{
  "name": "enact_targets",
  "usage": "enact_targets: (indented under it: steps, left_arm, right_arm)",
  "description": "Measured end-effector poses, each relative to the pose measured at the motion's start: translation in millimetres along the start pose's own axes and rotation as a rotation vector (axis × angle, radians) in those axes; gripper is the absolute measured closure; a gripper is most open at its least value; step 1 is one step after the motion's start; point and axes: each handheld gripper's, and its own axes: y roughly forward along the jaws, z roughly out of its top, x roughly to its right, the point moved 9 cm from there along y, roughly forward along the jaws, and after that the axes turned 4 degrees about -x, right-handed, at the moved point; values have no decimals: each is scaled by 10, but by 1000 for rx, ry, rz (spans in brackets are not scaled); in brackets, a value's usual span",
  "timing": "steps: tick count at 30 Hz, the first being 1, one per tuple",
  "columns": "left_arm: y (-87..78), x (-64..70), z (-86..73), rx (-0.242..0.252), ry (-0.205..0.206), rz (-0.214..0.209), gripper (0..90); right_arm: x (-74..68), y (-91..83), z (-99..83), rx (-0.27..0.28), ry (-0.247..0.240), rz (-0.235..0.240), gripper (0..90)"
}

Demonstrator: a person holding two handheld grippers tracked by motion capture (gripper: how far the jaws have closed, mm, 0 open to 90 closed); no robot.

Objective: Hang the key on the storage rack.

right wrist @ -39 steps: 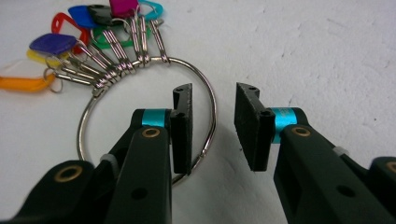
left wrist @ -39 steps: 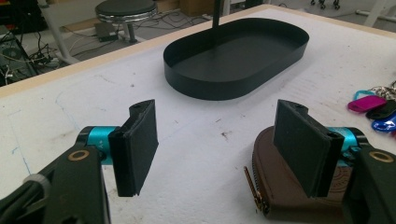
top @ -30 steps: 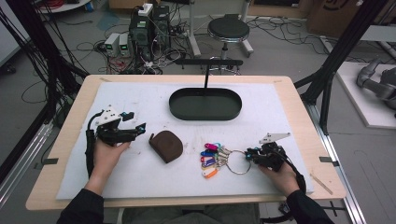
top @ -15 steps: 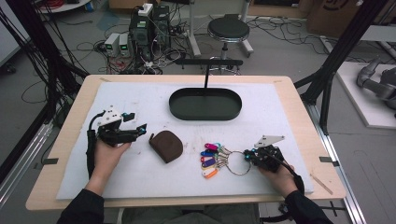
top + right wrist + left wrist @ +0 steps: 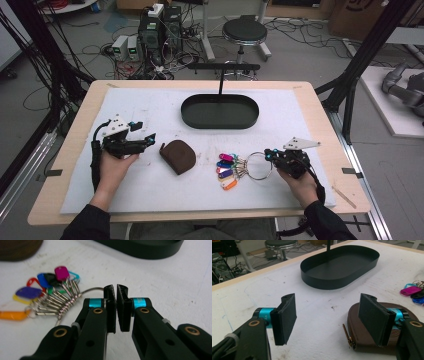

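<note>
Right tongs point(image 5: 268, 153), near right of worktop point(image 5: 300, 100): jaws pinched together on the key ring point(image 5: 260, 165), at the ring's right edge. Keys with coloured tags point(image 5: 227, 171) fan left from the ring, flat on the white mat. Left tongs point(image 5: 148, 139), near left: jaws wide apart, just beside the brown pouch point(image 5: 178, 156). Beyond, mid-worktop: black oval tray point(image 5: 220, 121).
</note>
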Motion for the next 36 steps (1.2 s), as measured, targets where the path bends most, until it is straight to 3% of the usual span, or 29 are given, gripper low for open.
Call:
enact_targets:
  steps: [5,13,23,28,36]
  left_arm:
    - [-8,4,-4,0,2,2,309]
    - [1,19,-2,2,5,0,309]
    - [15,29,-1,0,8,-5,309]
    - [10,33,9,2,11,-7,309]
    - [-22,25,-4,6,7,-3,309]
  right_arm:
    - [-51,-19,87,49,42,37,874]
    - [-180,-38,192,113,133,144,873]
    - [-219,-18,136,57,184,192,864]
    - [-223,-16,122,43,182,201,868]
    - [-232,-69,232,62,133,209,876]
